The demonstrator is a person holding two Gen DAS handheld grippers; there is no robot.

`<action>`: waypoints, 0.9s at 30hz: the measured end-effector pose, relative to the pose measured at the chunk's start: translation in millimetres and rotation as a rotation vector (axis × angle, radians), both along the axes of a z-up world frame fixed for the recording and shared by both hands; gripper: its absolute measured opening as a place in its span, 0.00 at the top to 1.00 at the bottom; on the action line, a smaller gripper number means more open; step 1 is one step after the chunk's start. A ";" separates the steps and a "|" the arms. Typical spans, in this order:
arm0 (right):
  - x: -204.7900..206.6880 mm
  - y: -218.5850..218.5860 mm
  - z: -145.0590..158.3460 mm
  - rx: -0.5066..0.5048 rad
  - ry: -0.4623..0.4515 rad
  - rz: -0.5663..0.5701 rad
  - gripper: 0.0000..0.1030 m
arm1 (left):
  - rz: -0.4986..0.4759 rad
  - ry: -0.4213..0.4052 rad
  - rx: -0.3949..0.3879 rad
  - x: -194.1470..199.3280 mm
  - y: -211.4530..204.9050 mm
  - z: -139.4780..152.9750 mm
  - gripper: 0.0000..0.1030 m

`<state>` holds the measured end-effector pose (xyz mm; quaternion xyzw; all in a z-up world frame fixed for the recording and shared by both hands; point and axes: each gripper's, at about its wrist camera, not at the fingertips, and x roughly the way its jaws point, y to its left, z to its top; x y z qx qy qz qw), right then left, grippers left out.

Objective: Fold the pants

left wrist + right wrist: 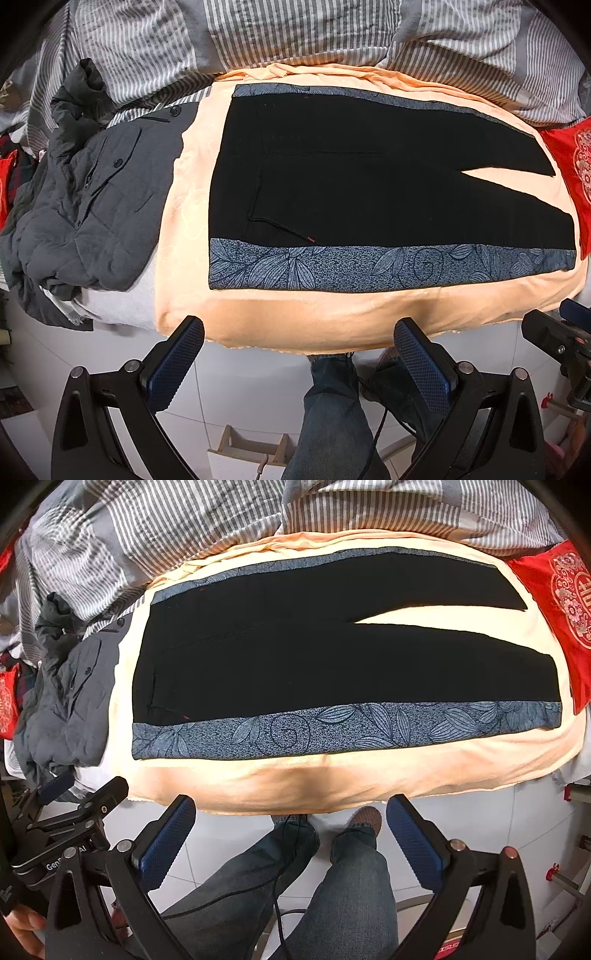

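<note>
Black pants [351, 177] [314, 653] with blue leaf-patterned side bands lie spread flat on a peach sheet [295, 317] [295, 779], waist to the left, legs splayed to the right. My left gripper [299, 328] hangs open short of the bed's near edge, holding nothing. My right gripper [291, 806] is likewise open and empty, off the near edge above the floor. The right gripper's body [554, 339] shows at the right of the left wrist view; the left gripper's body [74, 819] shows at the left of the right wrist view.
A dark grey quilted jacket [85, 206] [66, 701] is heaped left of the pants. A striped duvet [295, 33] [184, 524] lies behind. A red embroidered cushion [576, 173] [554, 602] sits at the right. A person's jeans-clad legs [343, 886] and a cable are below on white tiles.
</note>
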<state>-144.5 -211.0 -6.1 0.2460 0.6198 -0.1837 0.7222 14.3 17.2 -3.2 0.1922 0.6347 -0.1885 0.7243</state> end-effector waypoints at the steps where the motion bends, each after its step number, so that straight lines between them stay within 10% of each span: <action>1: 0.2 -0.2 -0.5 0.000 0.001 -0.001 0.00 | -0.001 0.001 0.001 0.7 -0.8 -0.1 0.00; 18: -6.3 -15.0 -17.0 0.061 -0.033 -0.069 0.00 | 0.142 0.102 -0.100 26.0 20.7 -32.7 0.00; 27: -19.9 -34.6 -91.6 0.397 -0.178 -0.234 0.00 | 0.296 0.204 -0.179 36.9 41.1 -100.4 0.00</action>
